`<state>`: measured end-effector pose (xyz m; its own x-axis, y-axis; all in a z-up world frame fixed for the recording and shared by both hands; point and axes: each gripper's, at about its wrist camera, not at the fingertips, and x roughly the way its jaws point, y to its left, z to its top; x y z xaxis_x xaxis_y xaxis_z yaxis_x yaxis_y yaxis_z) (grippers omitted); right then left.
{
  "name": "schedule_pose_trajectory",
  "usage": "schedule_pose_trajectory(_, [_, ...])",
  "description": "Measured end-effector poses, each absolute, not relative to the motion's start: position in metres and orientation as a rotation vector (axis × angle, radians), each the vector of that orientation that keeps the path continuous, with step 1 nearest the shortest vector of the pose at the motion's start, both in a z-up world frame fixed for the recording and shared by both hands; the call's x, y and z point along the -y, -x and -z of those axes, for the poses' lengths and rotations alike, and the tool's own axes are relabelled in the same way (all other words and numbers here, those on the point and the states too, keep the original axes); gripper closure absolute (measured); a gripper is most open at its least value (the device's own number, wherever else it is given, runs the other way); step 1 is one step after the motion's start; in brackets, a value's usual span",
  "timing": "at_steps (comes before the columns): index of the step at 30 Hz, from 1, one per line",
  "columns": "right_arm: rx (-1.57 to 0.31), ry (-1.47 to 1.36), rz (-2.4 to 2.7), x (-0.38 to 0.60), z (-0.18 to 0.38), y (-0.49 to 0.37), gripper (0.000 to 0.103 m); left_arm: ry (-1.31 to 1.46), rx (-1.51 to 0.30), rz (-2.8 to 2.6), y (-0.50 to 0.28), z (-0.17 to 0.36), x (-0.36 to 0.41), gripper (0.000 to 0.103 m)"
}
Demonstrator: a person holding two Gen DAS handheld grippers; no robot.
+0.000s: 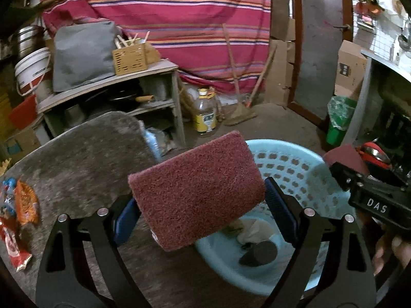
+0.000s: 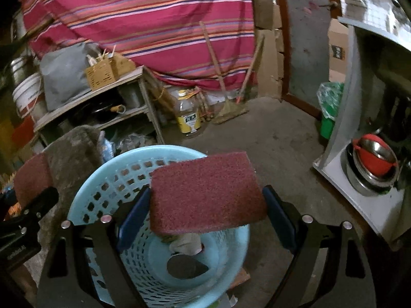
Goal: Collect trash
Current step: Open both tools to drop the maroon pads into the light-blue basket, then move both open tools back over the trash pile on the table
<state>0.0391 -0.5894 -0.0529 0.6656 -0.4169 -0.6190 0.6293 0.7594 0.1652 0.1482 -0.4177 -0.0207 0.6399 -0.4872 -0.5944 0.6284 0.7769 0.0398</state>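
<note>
My left gripper [image 1: 203,213] is shut on a maroon scouring pad [image 1: 197,190], held at the rim of the light blue perforated basket [image 1: 295,169], beside the grey stone table [image 1: 77,159]. My right gripper [image 2: 206,210] is shut on a second maroon scouring pad [image 2: 205,192], held above the same basket [image 2: 108,187]. The basket holds a crumpled pale wrapper [image 2: 187,243] and a dark flat piece [image 2: 185,267]. The right gripper and its pad show at the right edge of the left wrist view [image 1: 344,159]. Red and orange snack wrappers [image 1: 18,213] lie on the table's left side.
A grey shelf unit [image 1: 115,102] with a bag and a wooden box stands behind the table. A yellow-labelled plastic jug [image 1: 205,113] and brooms [image 1: 239,113] stand on the concrete floor. A green bin [image 1: 339,120] and a metal counter with bowls [image 2: 372,164] are at right.
</note>
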Motion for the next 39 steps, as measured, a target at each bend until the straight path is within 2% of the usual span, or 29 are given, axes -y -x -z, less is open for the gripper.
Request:
schedule_pose_trajectory(2, [-0.593, -0.389, 0.615, 0.592, 0.054, -0.038, 0.018, -0.259, -0.597, 0.654, -0.147, 0.021, 0.422, 0.015])
schedule_pose_trajectory(5, [-0.6, -0.378, 0.613, 0.591, 0.055, -0.039, 0.018, -0.254, -0.603, 0.662, -0.151, 0.023, 0.421, 0.006])
schedule_pose_trajectory(14, [-0.616, -0.349, 0.594, 0.579, 0.053, -0.052, 0.017, -0.218, -0.609, 0.624, -0.16, 0.015, 0.386, 0.005])
schedule_pose_trajectory(19, [-0.642, -0.319, 0.547, 0.56, 0.053, -0.072, 0.016, -0.235, -0.564, 0.538, -0.165, 0.007, 0.341, 0.005])
schedule_pose_trajectory(23, [-0.655, -0.3, 0.513, 0.541, 0.053, -0.088, 0.005, -0.227, -0.556, 0.483, -0.173, 0.0, 0.298, 0.005])
schedule_pose_trajectory(39, [-0.622, -0.183, 0.466, 0.461, 0.035, -0.128, 0.004, -0.164, -0.522, 0.223, -0.209, -0.013, 0.123, 0.005])
